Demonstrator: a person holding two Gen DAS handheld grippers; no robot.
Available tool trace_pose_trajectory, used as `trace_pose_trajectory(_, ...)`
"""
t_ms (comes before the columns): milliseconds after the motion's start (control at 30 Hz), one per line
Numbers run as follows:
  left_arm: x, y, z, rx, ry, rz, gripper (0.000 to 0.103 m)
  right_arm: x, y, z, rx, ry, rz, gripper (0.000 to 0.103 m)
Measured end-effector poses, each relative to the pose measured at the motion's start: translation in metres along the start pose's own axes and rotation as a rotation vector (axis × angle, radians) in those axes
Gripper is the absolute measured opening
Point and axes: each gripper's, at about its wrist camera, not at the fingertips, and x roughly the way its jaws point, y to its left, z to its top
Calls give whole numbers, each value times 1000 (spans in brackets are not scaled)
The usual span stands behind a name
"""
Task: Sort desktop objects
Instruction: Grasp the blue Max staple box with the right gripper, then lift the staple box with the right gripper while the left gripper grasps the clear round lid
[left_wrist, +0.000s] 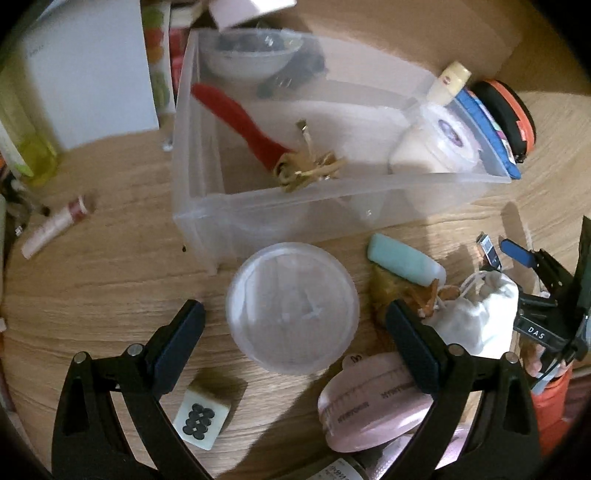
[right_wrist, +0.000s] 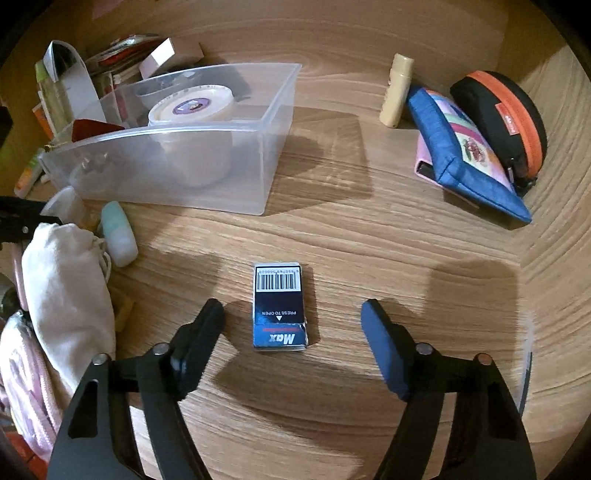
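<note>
A clear plastic bin (left_wrist: 258, 218) stands on the wooden desk, holding a red-handled brush (left_wrist: 240, 122) and a white round tub (left_wrist: 439, 147). In front of it sits a frosted round lid (left_wrist: 291, 308), right between the fingers of my left gripper (left_wrist: 295, 317), which is open and not touching it. In the right wrist view a small blue staple box (right_wrist: 279, 306) lies flat on the desk. My right gripper (right_wrist: 293, 314) is open around it, with gaps on both sides. The bin (right_wrist: 266, 147) shows at upper left there.
Near the left gripper lie a mahjong tile (left_wrist: 201, 417), a pink tape measure (left_wrist: 365, 402), a mint case (left_wrist: 406, 264) and a white cloth pouch (left_wrist: 476, 317). A blue pouch (right_wrist: 465, 158), black-orange case (right_wrist: 506, 122) and cream tube (right_wrist: 397, 88) lie far right. A lip balm tube (left_wrist: 55, 225) is at left.
</note>
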Motion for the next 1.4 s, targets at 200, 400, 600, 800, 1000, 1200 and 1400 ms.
trace_pose_trajectory(200,3,-1,2,24,-5,55,99,-3,5,-1,-23,-13,31,41)
trace_pose_trajectory(400,1,0,1,49,-19,89,84,-1,11,2,-54,-15,37,25)
trace_pose_trajectory(600,-4,-2,-4,84,-38,89,66,-13,14,1,-61,-54,58,25)
trace_pose_trajectory(800,-17,2,-12,72,-66,54,66,-27,20,3,-79,-99,57,25)
trace_pose_trajectory(1000,-49,2,-22,65,-173,58,66,-37,27,4,-82,-132,60,25)
trace_pose_trajectory(1200,-82,-4,-31,78,-269,59,66,-52,29,12,-64,-172,87,25)
trace_pose_trajectory(1400,-104,-13,-29,94,-343,-4,66,-69,34,22,-58,-230,111,25)
